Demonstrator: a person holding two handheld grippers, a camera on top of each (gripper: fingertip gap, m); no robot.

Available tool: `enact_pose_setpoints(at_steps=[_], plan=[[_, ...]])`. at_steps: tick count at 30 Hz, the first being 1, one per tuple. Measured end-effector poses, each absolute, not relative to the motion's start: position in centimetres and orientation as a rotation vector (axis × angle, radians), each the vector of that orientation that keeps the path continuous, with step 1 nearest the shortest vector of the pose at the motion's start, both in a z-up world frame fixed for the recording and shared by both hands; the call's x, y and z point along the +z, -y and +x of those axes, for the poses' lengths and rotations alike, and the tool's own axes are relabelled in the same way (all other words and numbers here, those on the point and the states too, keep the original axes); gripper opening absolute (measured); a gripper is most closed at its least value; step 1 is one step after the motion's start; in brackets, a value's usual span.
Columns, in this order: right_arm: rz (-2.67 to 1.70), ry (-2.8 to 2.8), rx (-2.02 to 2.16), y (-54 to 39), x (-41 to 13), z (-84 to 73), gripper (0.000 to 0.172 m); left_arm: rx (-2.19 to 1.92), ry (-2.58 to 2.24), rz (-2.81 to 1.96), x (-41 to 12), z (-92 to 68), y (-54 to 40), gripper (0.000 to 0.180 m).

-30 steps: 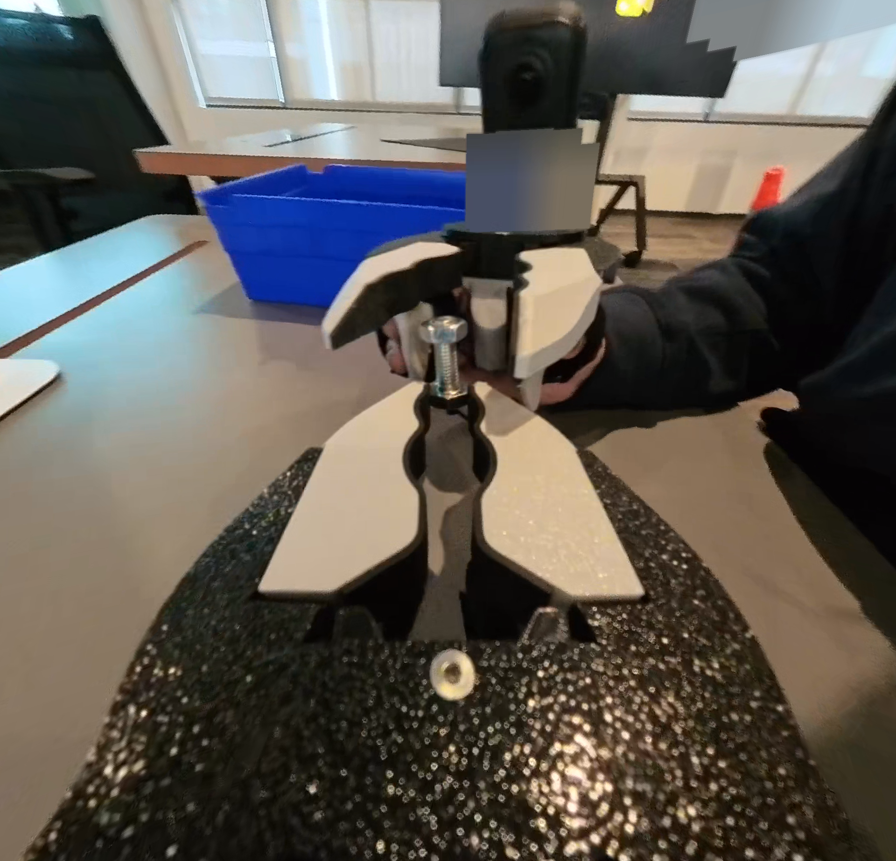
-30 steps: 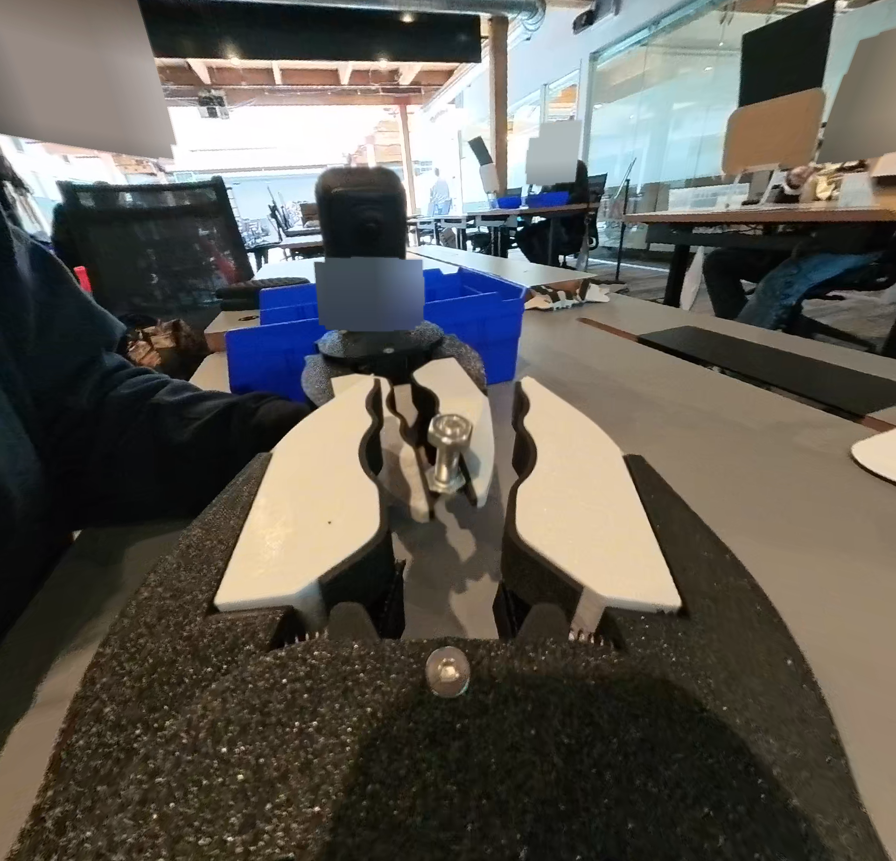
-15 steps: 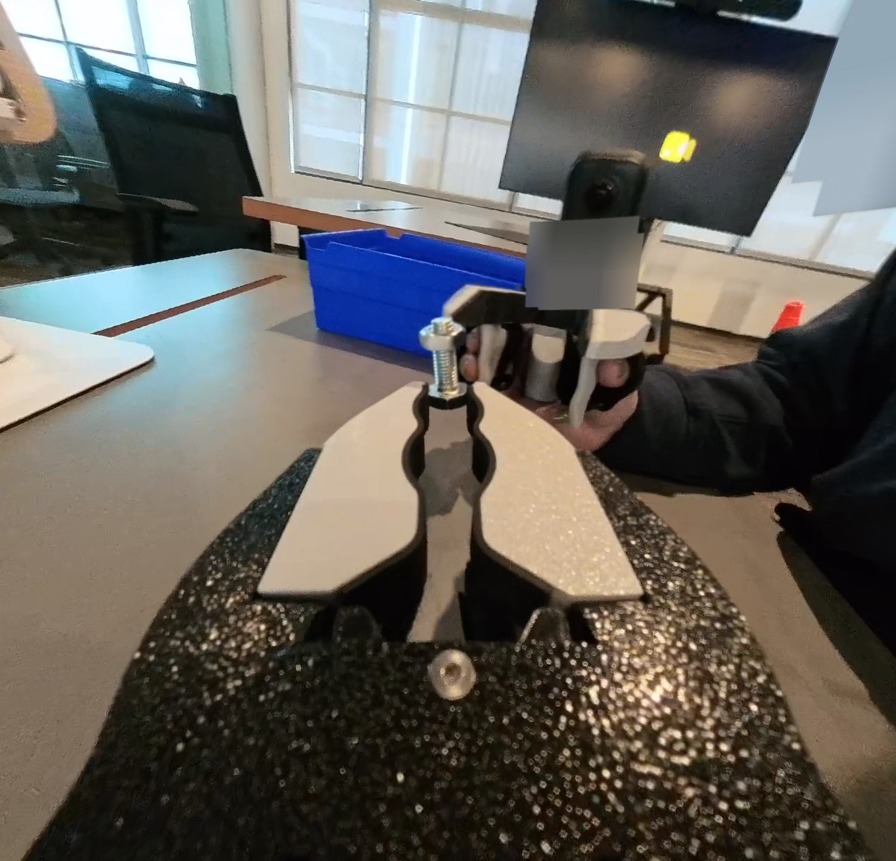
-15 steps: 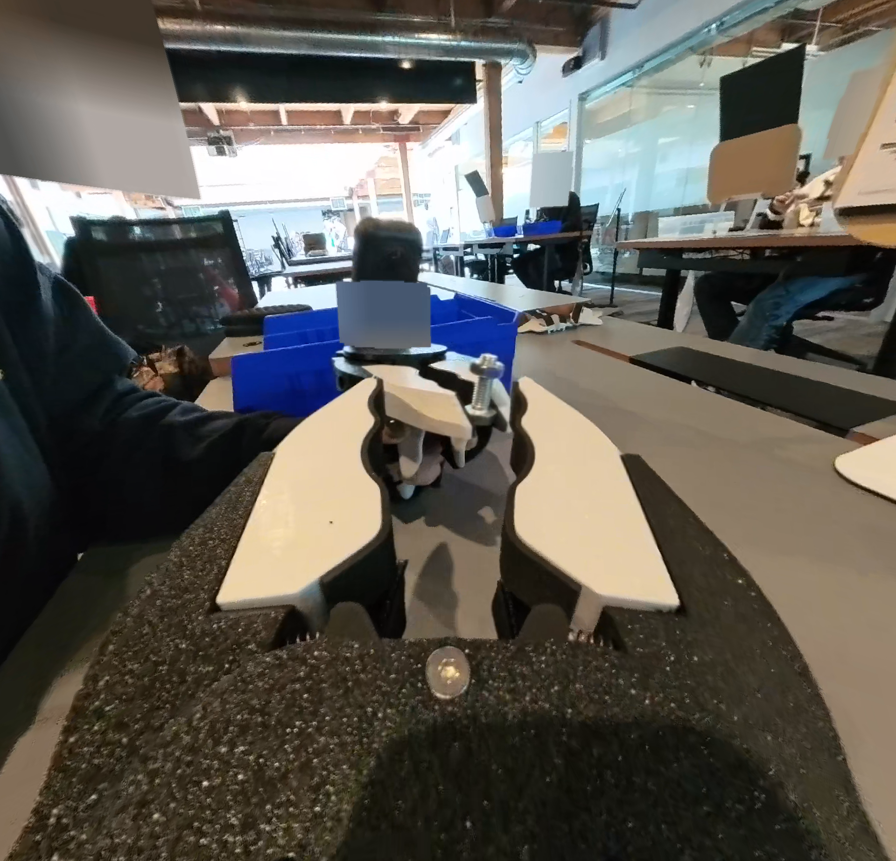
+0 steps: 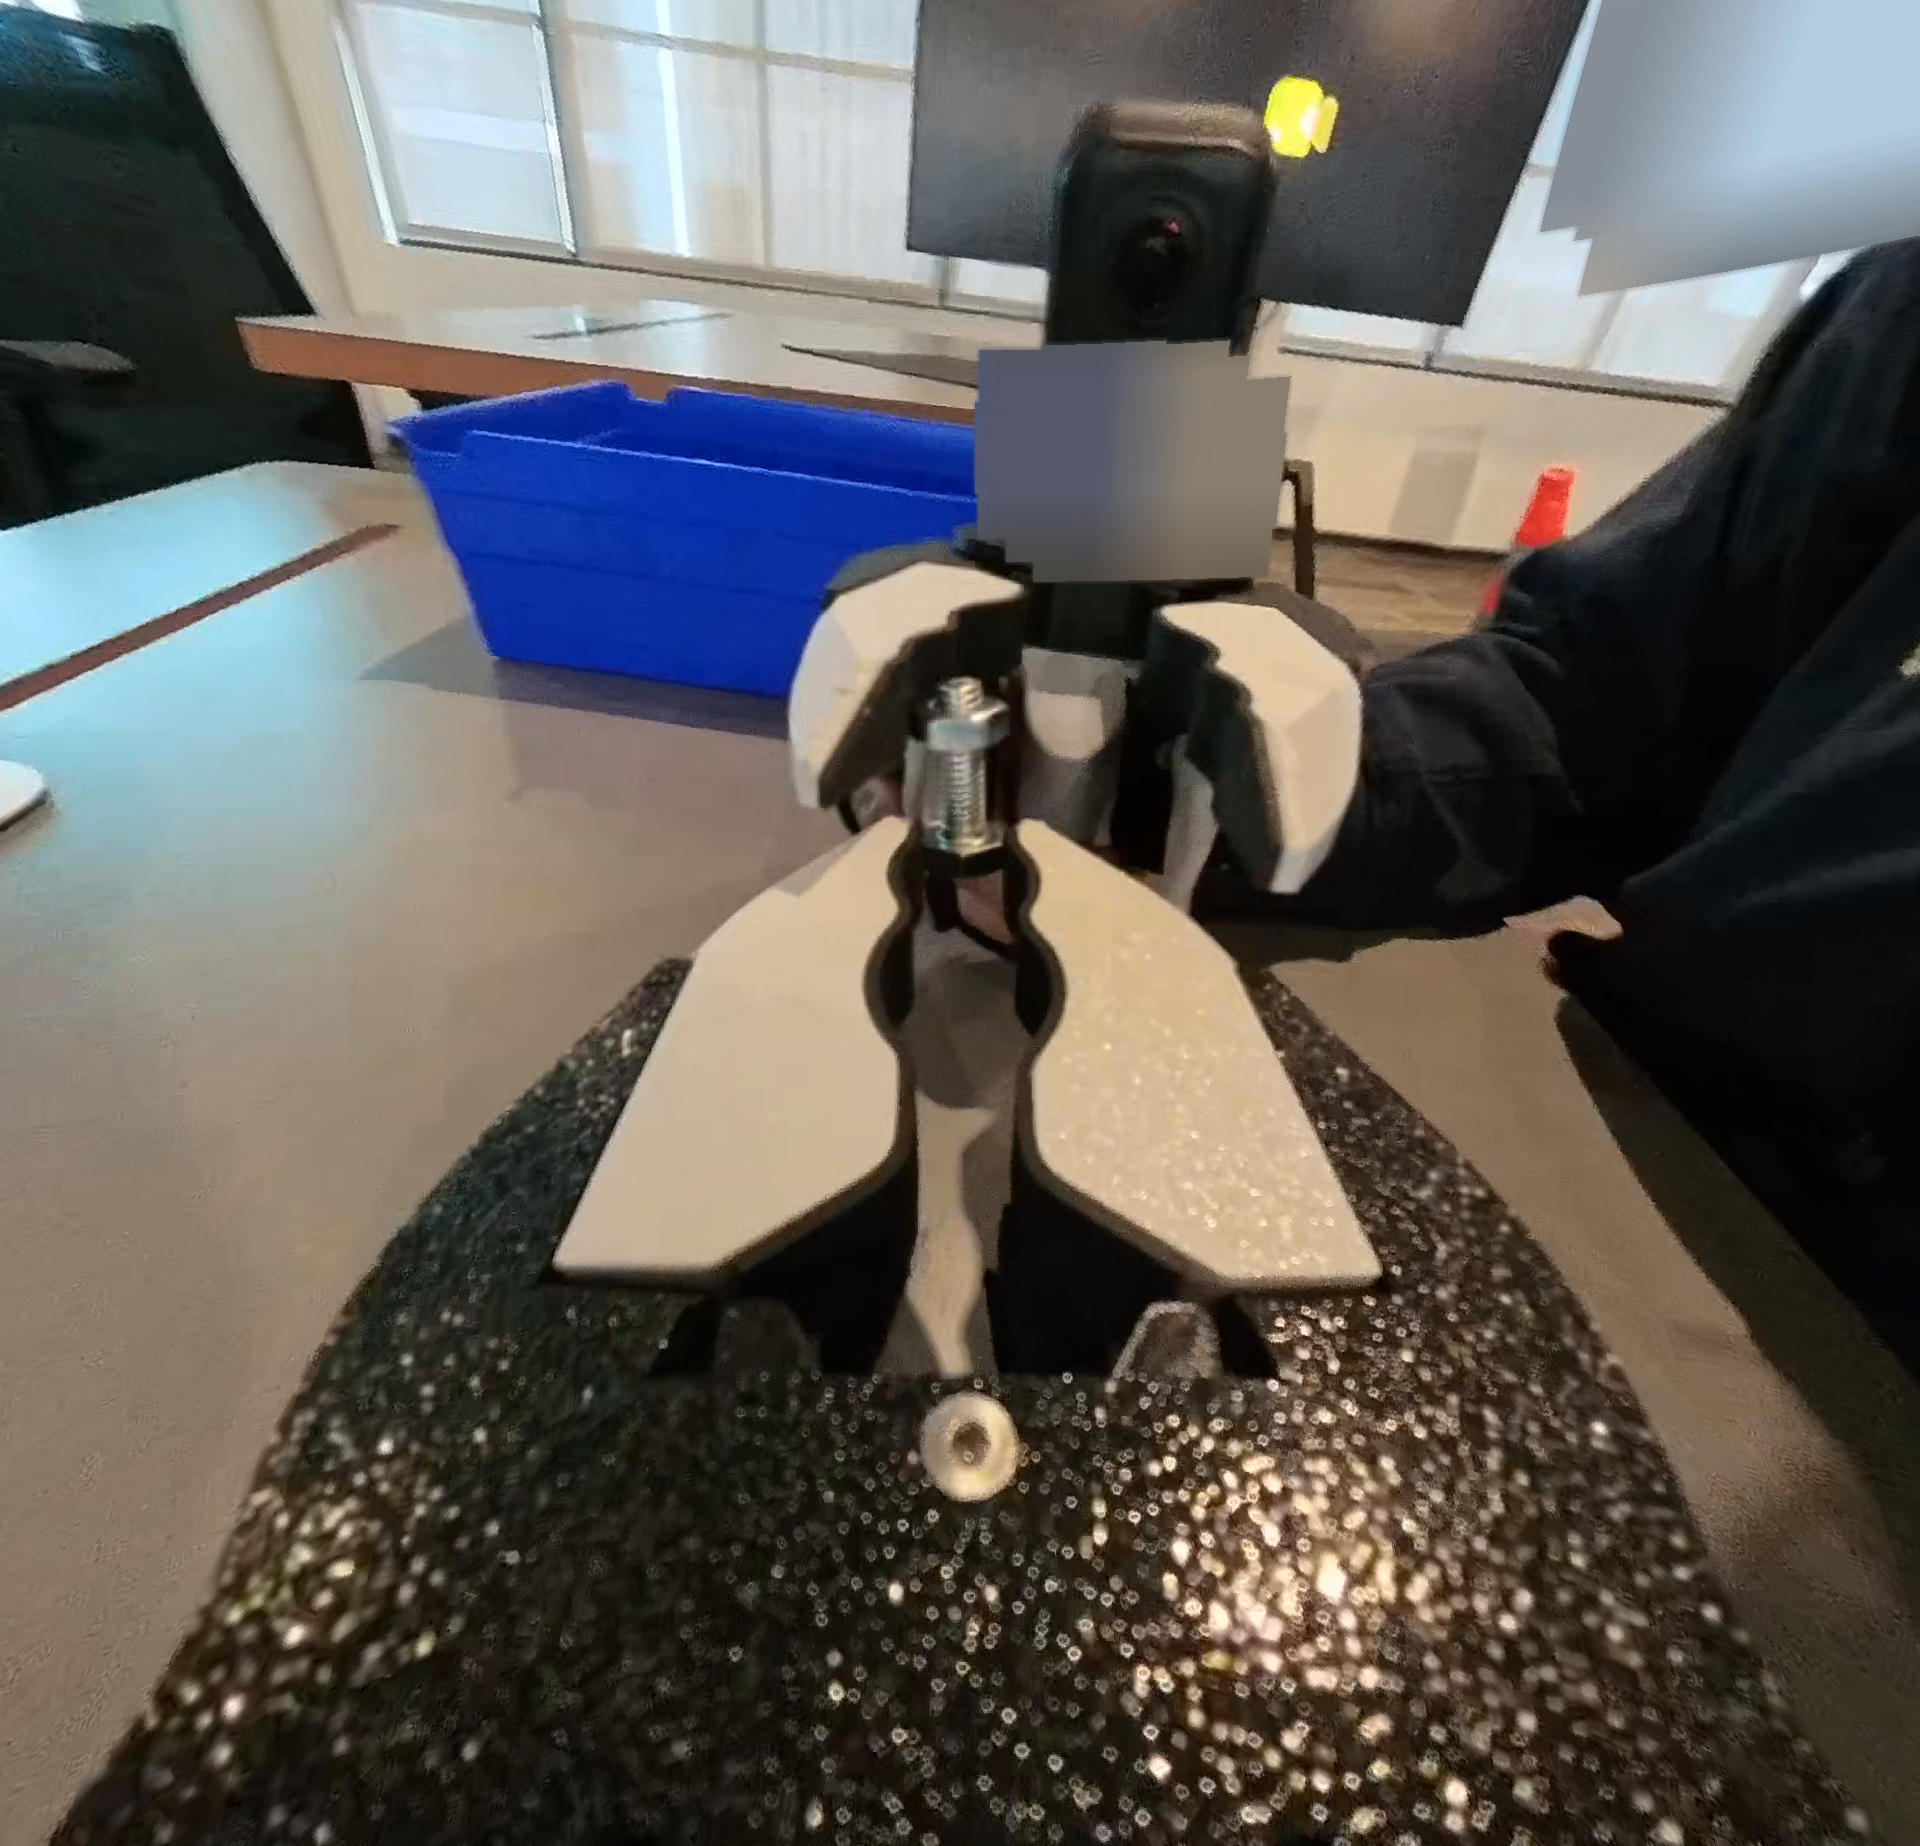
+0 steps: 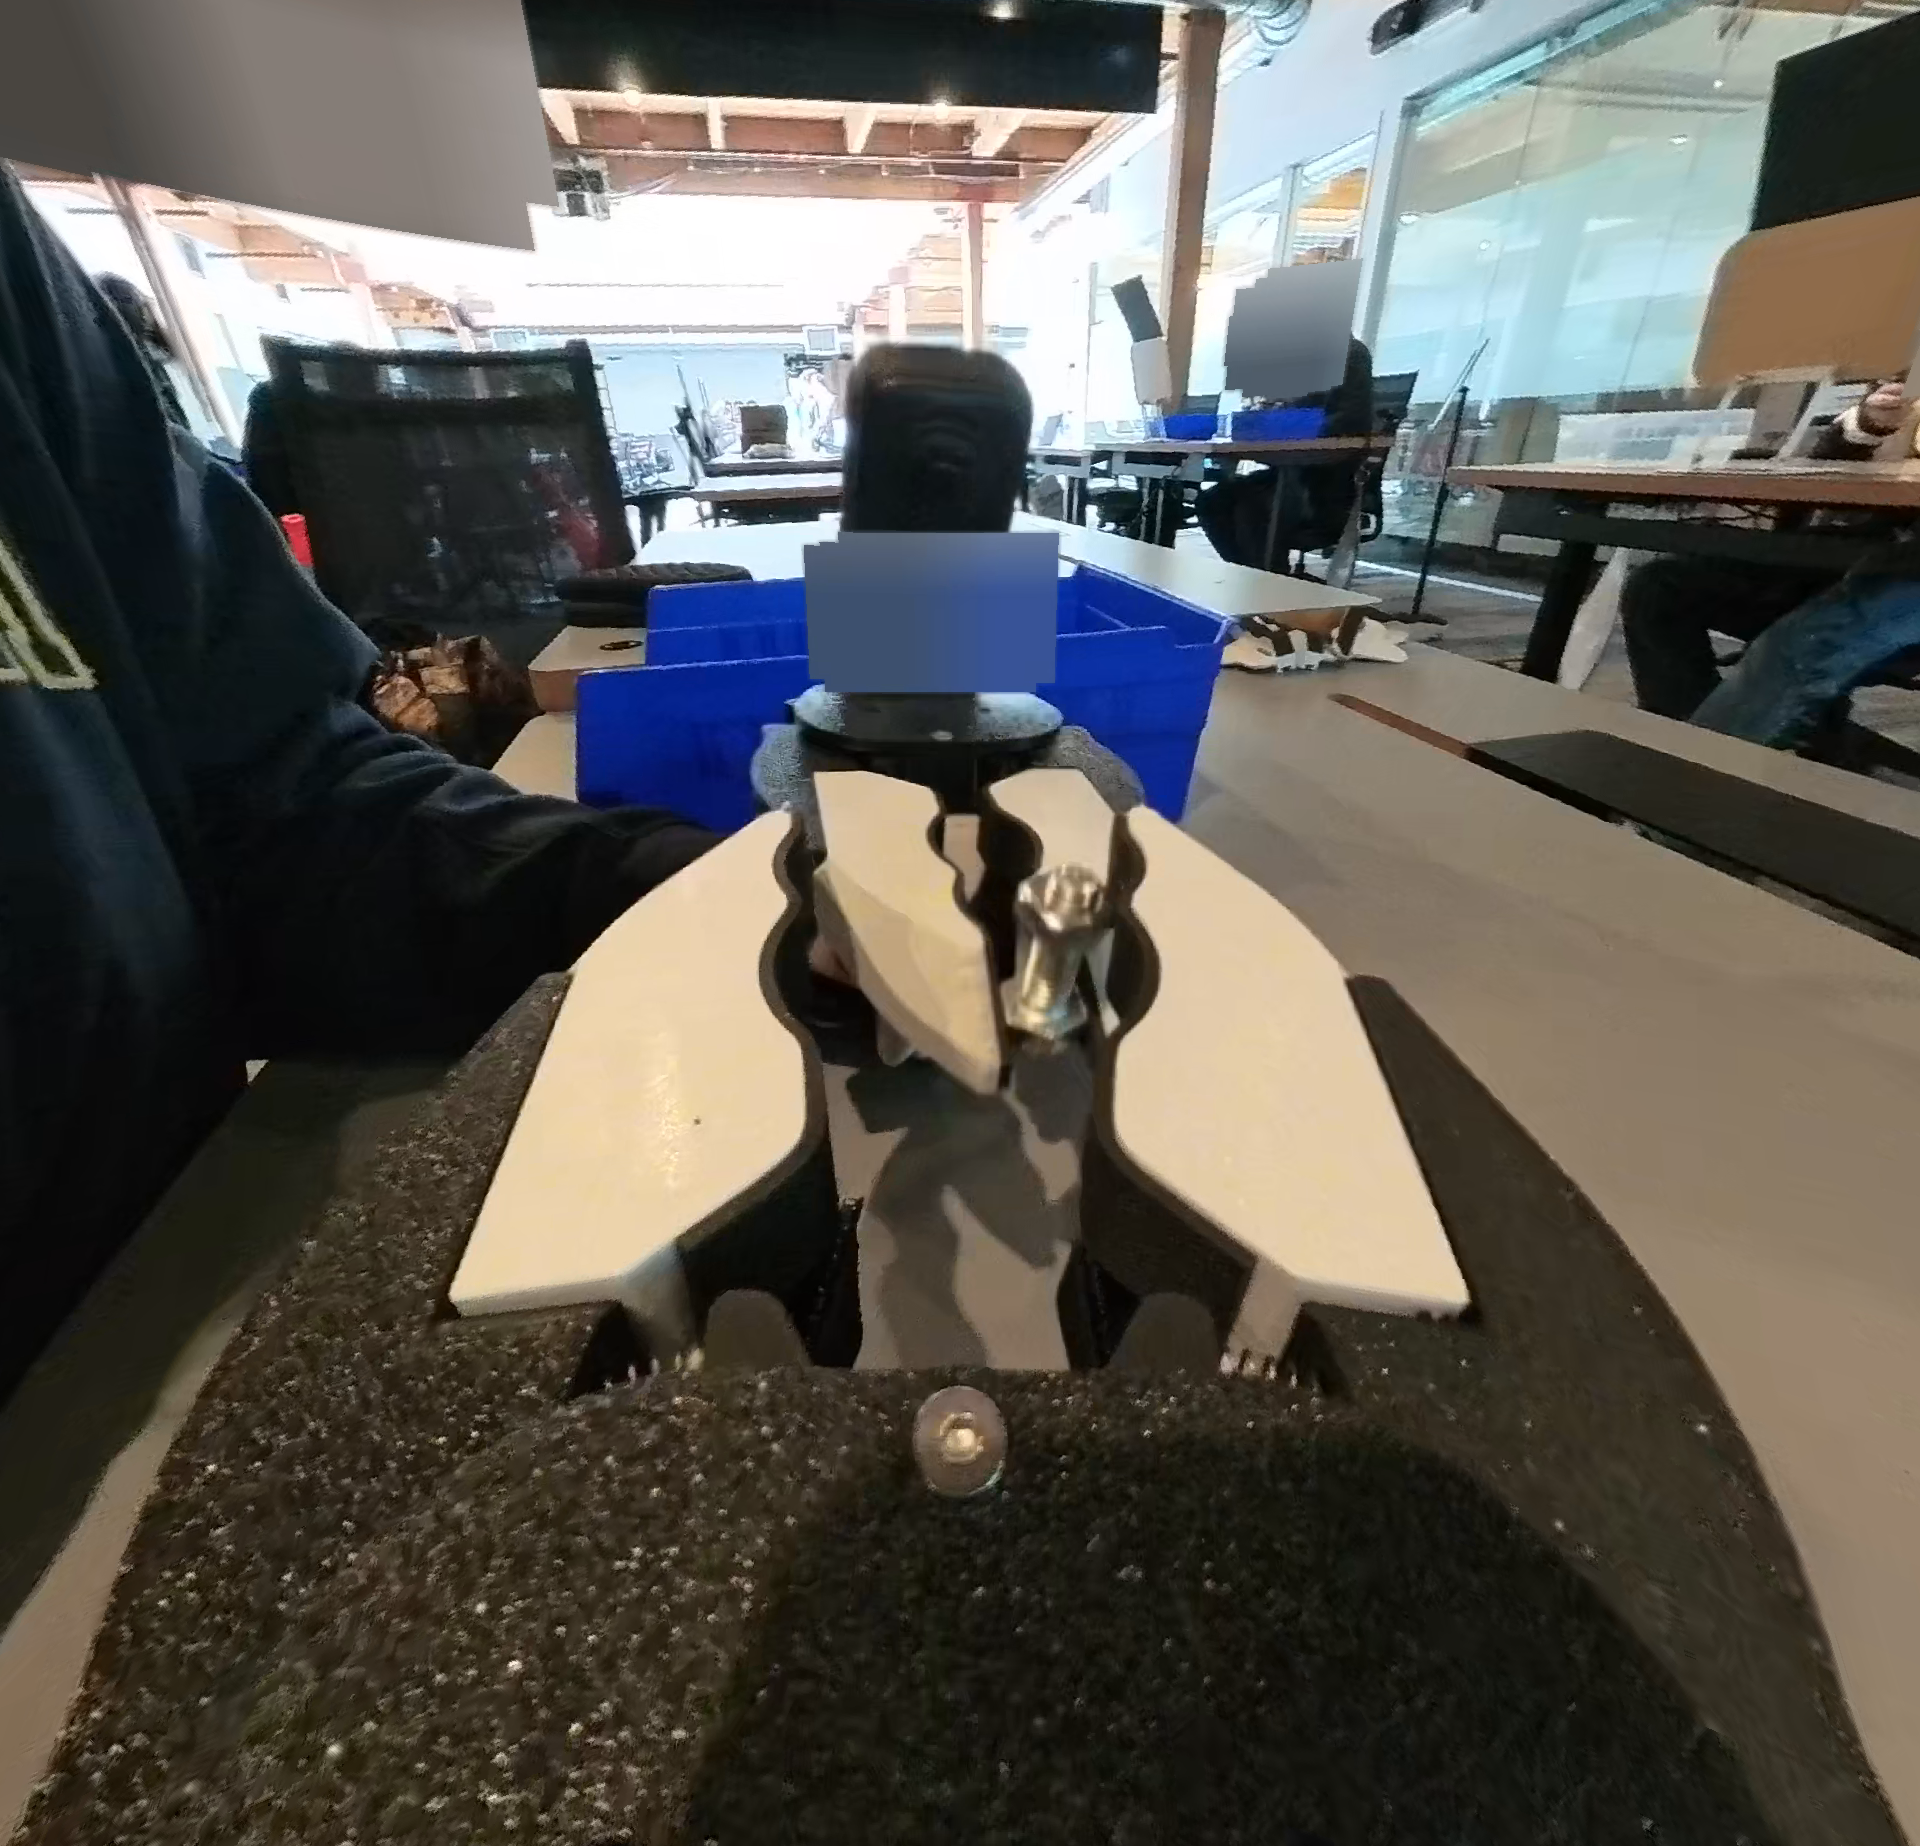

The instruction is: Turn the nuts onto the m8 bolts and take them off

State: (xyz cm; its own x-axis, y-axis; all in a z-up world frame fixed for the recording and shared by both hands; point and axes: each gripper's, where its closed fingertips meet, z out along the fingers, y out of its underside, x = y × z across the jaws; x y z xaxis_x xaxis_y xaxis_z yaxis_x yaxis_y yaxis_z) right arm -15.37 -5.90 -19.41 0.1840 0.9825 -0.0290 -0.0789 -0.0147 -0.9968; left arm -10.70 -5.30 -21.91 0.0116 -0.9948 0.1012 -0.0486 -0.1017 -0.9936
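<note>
Left gripper (image 5: 961, 861) clamped on the hex head of a silver bolt (image 5: 958, 780), pads pressing from both sides, shank upright, a nut (image 5: 964, 731) threaded near its top end. Right gripper (image 6: 961, 965) spread wide around that bolt and the left fingertips, pads clear of the metal, nothing grasped. Just behind both tools, a blue bin (image 5: 665, 539) on the grey table (image 5: 312, 913). Farther back, a dark monitor (image 5: 1351, 82) before the windows, a black mesh chair (image 6: 436, 466), a dark sleeve (image 5: 1662, 705) reaching in.
</note>
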Motion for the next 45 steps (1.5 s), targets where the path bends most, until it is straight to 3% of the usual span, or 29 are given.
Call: enact_pose_setpoints(at_steps=[2, 4, 15, 19, 24, 28, 29, 32, 33, 40, 45], plan=[[-1.261, 0.951, 1.119, 5.2, -19.0, -14.6, 0.057, -1.217, -1.070, -1.338, -21.3, -11.5, 3.9, 0.014], [-1.227, 0.961, 1.159, 5.4, -18.5, -13.7, 0.030, -1.206, -0.911, -1.347, -20.5, -12.8, 2.1, 0.014], [-1.285, 0.948, 1.079, 4.5, -19.4, -14.3, 0.050, -1.221, -1.004, -1.360, -21.1, -12.1, 2.9, 0.014], [-1.308, 0.928, 1.085, 4.2, -19.6, -14.3, 0.044, -1.230, -1.078, -1.354, -21.5, -11.6, 3.7, 0.014], [-1.347, 0.906, 1.095, 3.8, -19.9, -13.9, 0.016, -1.197, -1.148, -1.347, -21.9, -11.1, 4.4, 0.014], [-1.344, 0.909, 1.101, 3.9, -19.7, -13.9, 0.015, -1.191, -1.143, -1.314, -21.7, -11.0, 4.5, 0.014], [-1.345, 0.916, 1.070, 3.8, -19.6, -13.8, 0.015, -1.186, -1.135, -1.300, -21.5, -11.0, 4.5, 0.020], [-1.366, 0.942, 0.972, 3.6, -18.8, -13.0, 0.015, -1.161, -1.062, -1.304, -21.1, -10.9, 3.6, 0.081], [-1.380, 0.933, 0.923, 3.5, -18.0, -12.3, 0.016, -1.163, -1.042, -1.307, -21.0, -11.0, 3.4, 0.093], [-1.596, 0.846, 0.273, 3.1, -12.1, 1.3, 0.016, -1.180, -0.978, -1.291, -20.4, -11.5, 2.9, 0.091], [-2.086, 0.818, 0.021, 1.6, -17.5, 14.8, 0.016, -1.166, -0.982, -1.296, -20.5, -11.4, 2.9, 0.084]])
